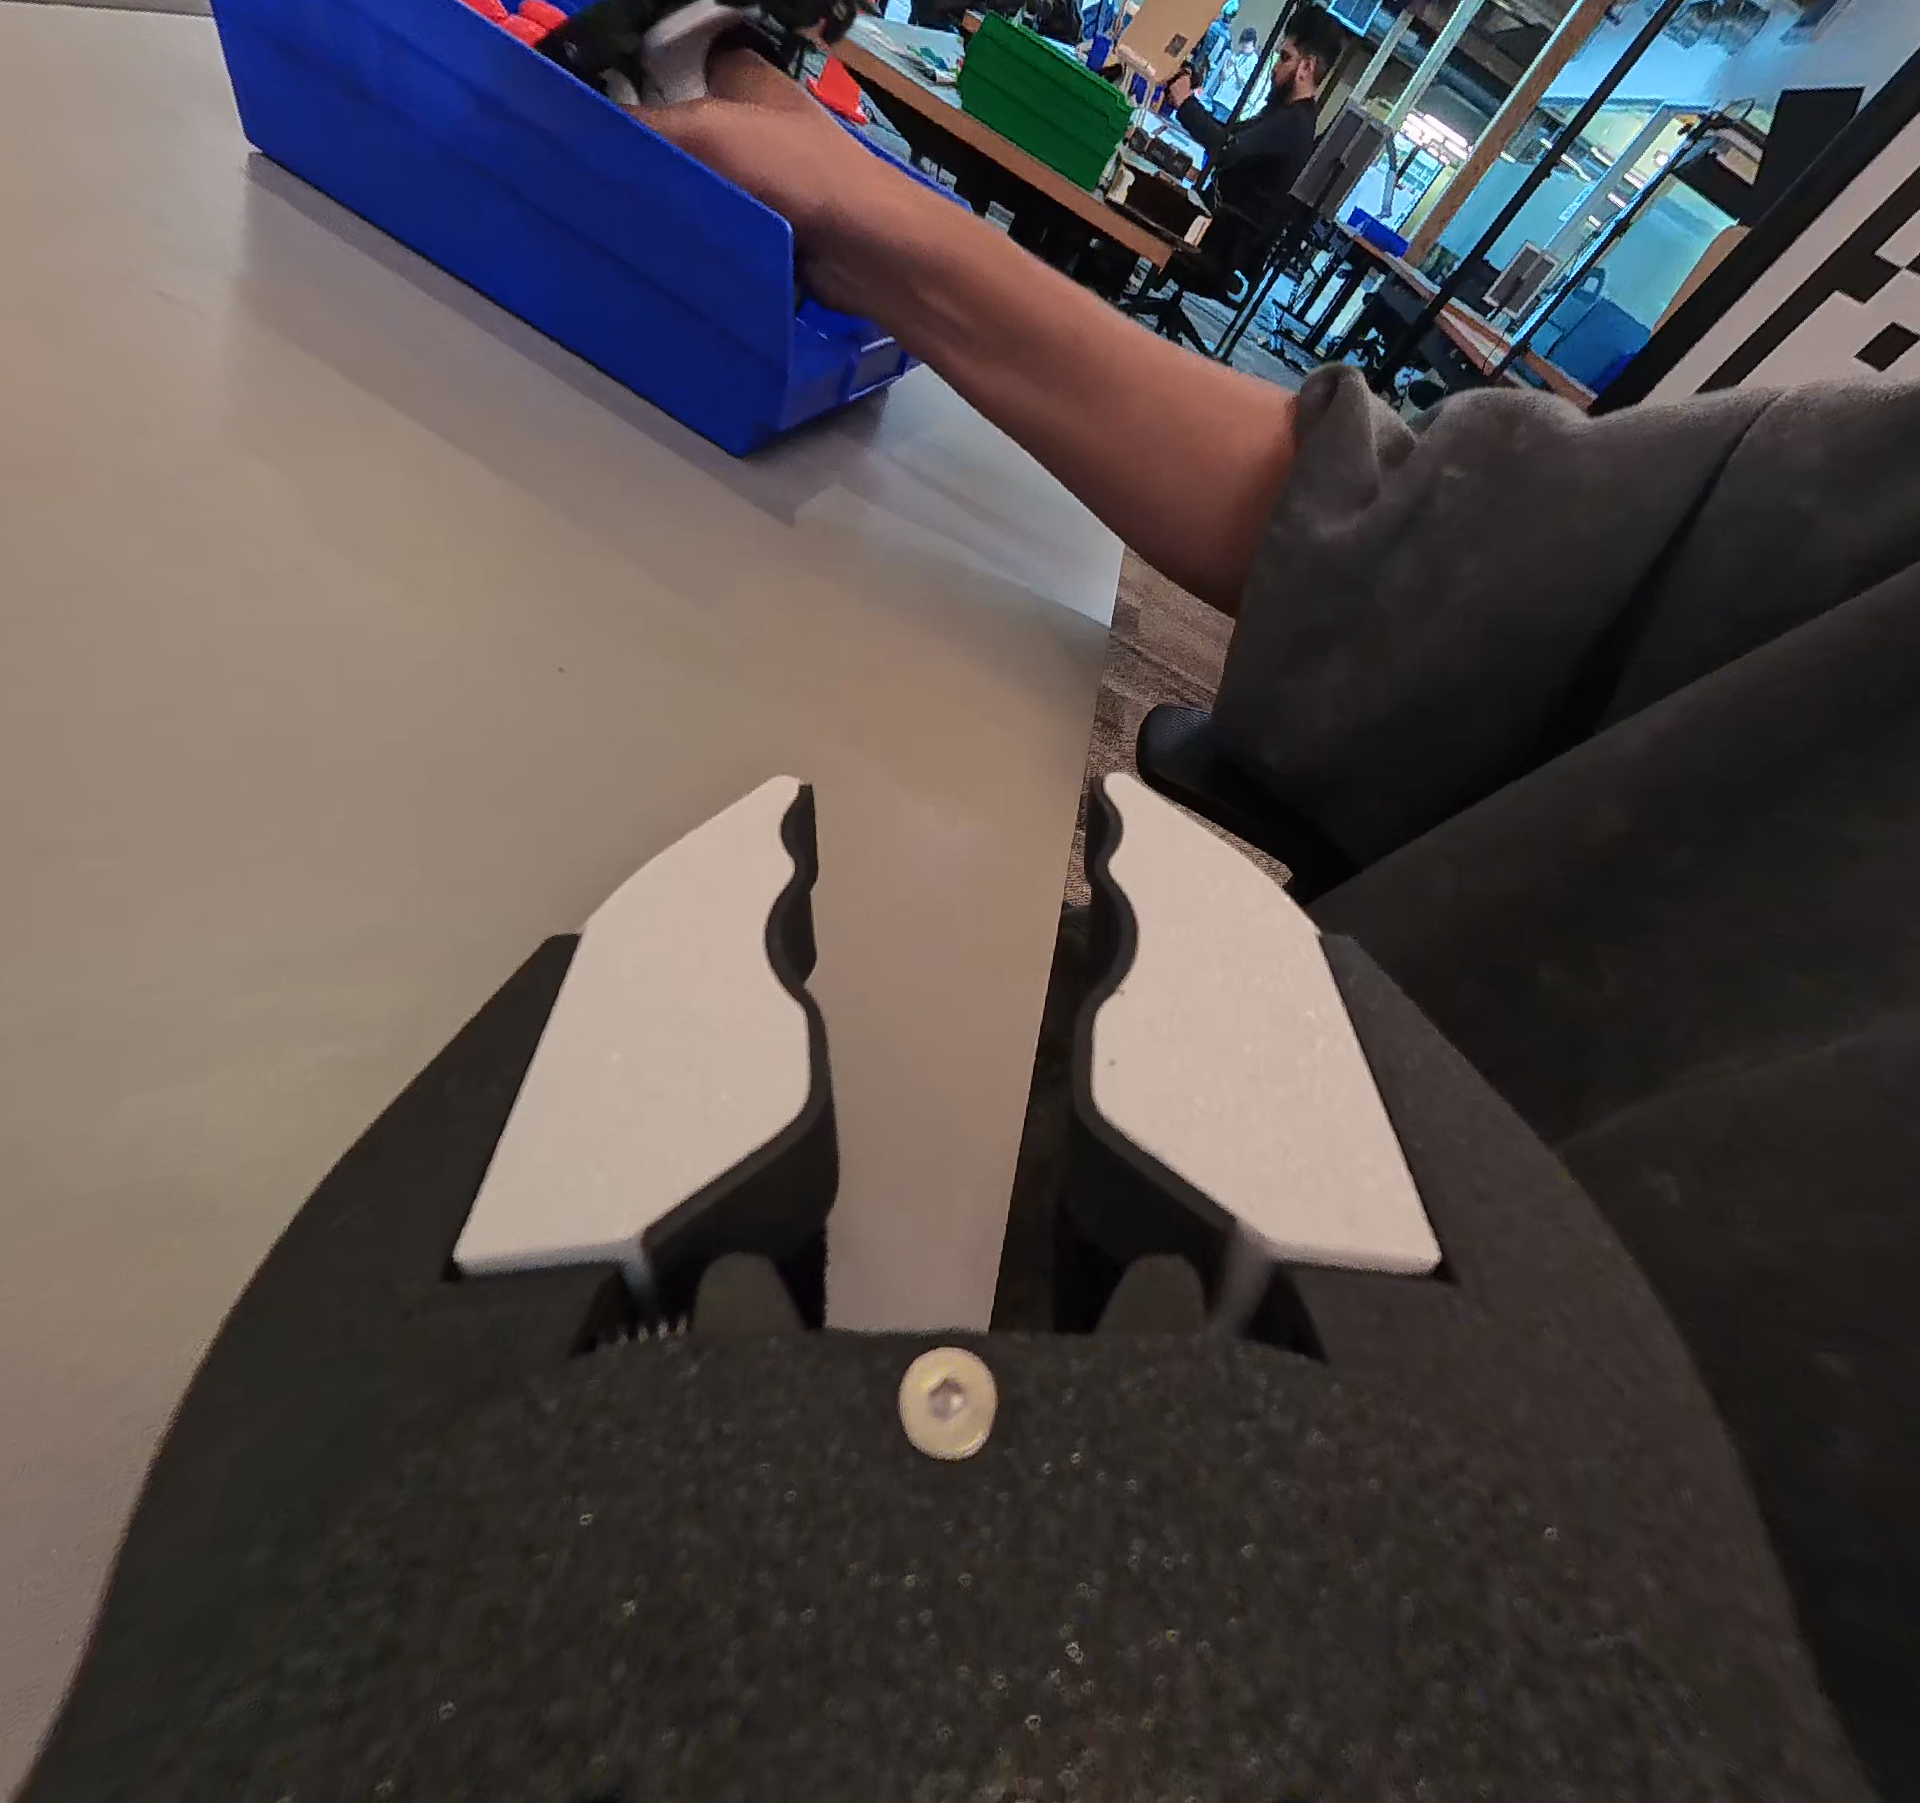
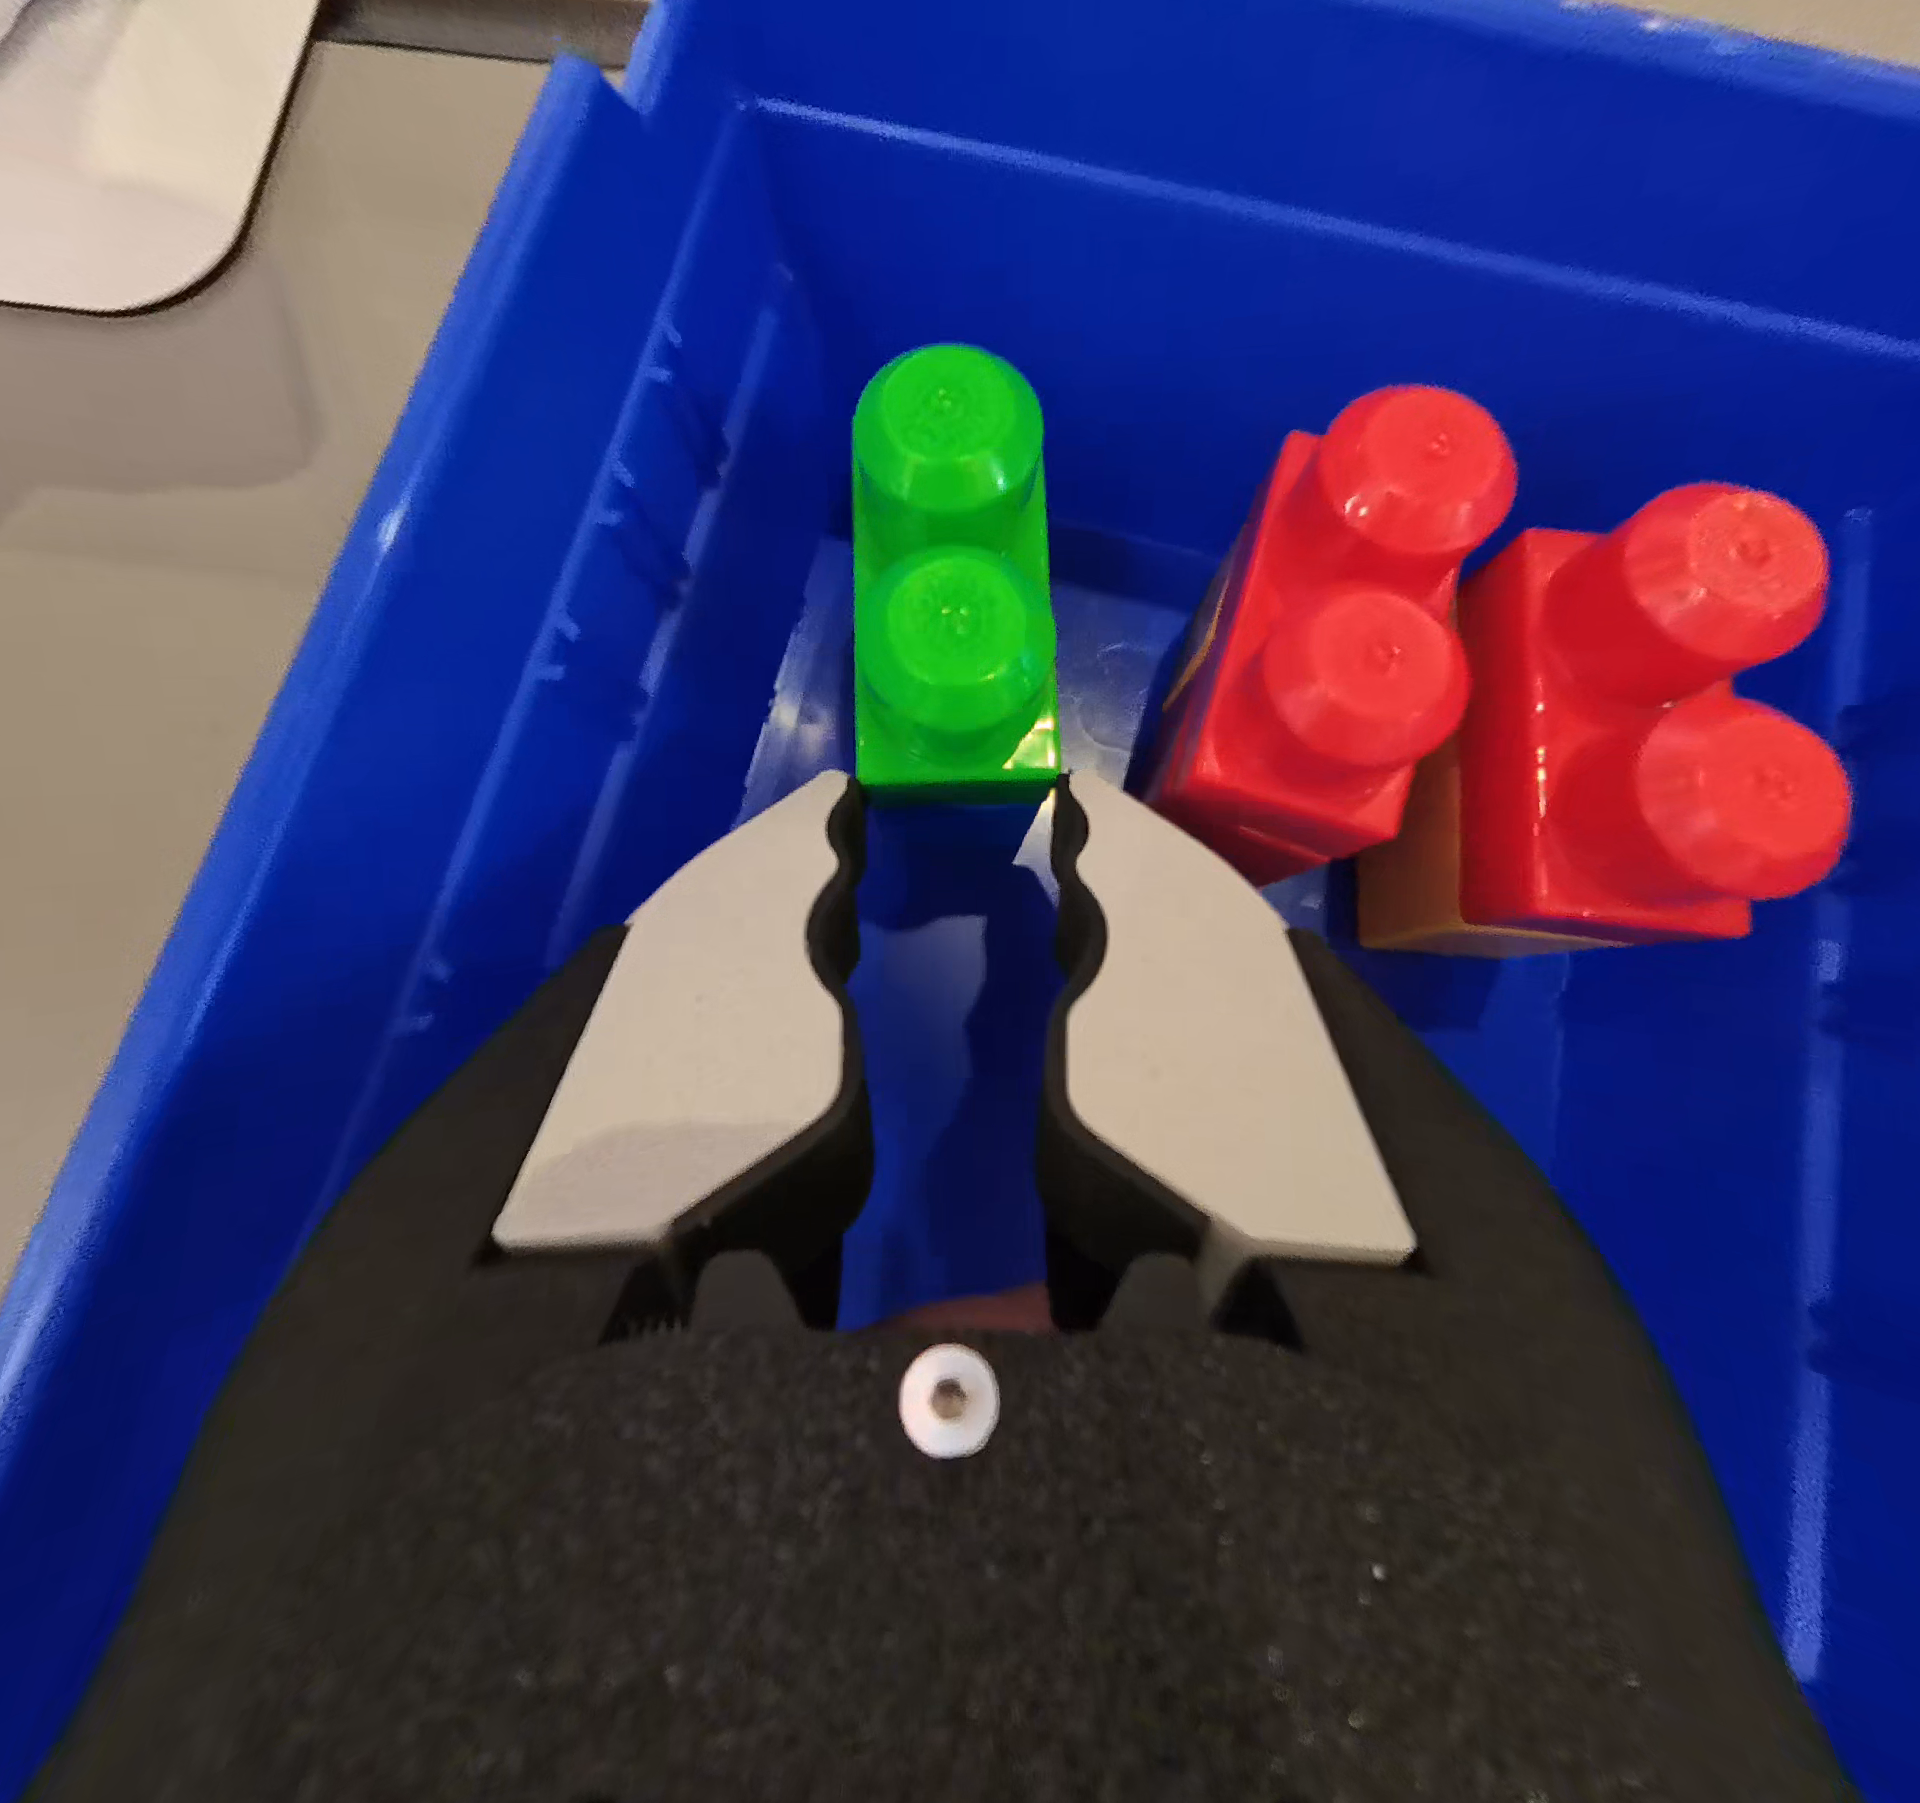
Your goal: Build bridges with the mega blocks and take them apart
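Right gripper [image 2: 951, 803], jaws spread, lines up just behind the green block [image 2: 951, 590] in the bin [image 2: 1039, 226], likely to grab it; left gripper [image 1: 948, 818] idles spread over the table [image 1: 312, 714].

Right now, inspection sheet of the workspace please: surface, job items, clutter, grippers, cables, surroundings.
Surface: grey table, bare in front of the left gripper.
Job items: blue bin on the table holding a green block and two red blocks, all studs up; no bridge seen.
Clutter: white mat beyond the bin.
Grippers: left gripper open, empty, at the table edge; right gripper inside the bin, fingers at the green block's near end, grip unclear.
Cables: nothing seen.
Surroundings: green bin on another table, seated person, black stands.
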`<state>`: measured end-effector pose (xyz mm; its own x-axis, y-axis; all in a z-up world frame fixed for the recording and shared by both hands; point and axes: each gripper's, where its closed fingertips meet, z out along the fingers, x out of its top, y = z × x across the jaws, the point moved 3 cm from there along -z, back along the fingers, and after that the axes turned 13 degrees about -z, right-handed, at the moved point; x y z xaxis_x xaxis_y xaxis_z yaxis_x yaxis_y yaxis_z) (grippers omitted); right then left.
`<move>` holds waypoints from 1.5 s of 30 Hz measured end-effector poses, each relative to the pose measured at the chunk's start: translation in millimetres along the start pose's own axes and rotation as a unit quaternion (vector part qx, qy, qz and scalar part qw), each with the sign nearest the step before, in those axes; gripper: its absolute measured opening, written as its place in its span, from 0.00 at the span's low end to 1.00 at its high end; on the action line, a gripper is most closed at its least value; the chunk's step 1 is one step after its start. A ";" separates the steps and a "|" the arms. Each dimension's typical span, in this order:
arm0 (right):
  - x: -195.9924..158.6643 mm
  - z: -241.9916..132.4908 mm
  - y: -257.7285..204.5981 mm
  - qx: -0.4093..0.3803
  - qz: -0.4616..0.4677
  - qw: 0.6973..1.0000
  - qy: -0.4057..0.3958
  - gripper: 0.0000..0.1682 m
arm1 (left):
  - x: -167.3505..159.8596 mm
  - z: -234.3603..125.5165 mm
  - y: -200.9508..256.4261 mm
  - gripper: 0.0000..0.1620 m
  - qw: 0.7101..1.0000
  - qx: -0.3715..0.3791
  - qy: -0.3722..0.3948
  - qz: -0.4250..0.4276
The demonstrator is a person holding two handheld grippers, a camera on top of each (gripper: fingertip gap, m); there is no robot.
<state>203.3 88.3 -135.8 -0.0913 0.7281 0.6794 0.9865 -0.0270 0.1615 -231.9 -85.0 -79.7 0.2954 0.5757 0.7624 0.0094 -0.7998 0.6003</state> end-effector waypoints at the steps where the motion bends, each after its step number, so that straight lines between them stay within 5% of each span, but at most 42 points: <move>1: 1.4 1.6 0.7 -0.001 0.002 1.000 -0.002 0.21 | -0.2 0.2 -0.3 0.30 1.000 0.000 0.000 0.000; 6: 7.5 -18.8 -6.0 0.023 0.028 0.999 0.036 0.29 | 2.7 -2.8 -4.1 0.31 1.000 0.009 0.013 -0.004; 11: 25.4 -137.6 -43.3 0.055 0.033 0.962 0.264 0.31 | 13.8 -15.9 -19.9 0.33 0.996 0.062 0.060 0.004; 15: -0.4 -202.9 -148.8 0.186 -0.003 0.916 0.356 0.29 | 15.7 -27.1 -33.6 0.35 0.991 0.112 0.078 -0.005; 20: -63.1 -200.5 -276.2 0.324 -0.032 0.889 0.321 0.25 | 2.7 -41.4 -49.6 0.34 0.977 0.193 0.086 -0.009; 23: -84.7 -189.9 -307.7 0.341 -0.075 0.893 0.283 0.24 | -6.1 -48.0 -54.7 0.34 0.969 0.230 0.085 -0.002; 33: -74.7 -197.5 -297.9 0.334 -0.084 0.889 0.303 0.22 | -12.2 -58.7 -45.6 0.34 0.967 0.248 0.052 0.028; 38: -71.3 -201.9 -290.8 0.334 -0.073 0.887 0.310 0.22 | 42.6 -130.1 -32.5 0.34 0.958 0.275 0.044 0.065; 42: -71.6 -199.5 -291.9 0.336 -0.076 0.887 0.307 0.22 | 79.6 -198.8 -76.8 0.38 0.897 0.405 -0.100 0.146; 45: -70.9 -198.3 -295.9 0.339 -0.079 0.887 0.303 0.21 | 76.7 -194.1 -126.4 0.40 0.896 0.362 -0.218 0.138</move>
<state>-109.1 -91.2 -89.9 -0.0898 0.1778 0.9800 0.7907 0.6110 -0.0384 -395.9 93.3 -50.1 0.7258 0.3441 0.5957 0.4484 -0.8933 -0.0303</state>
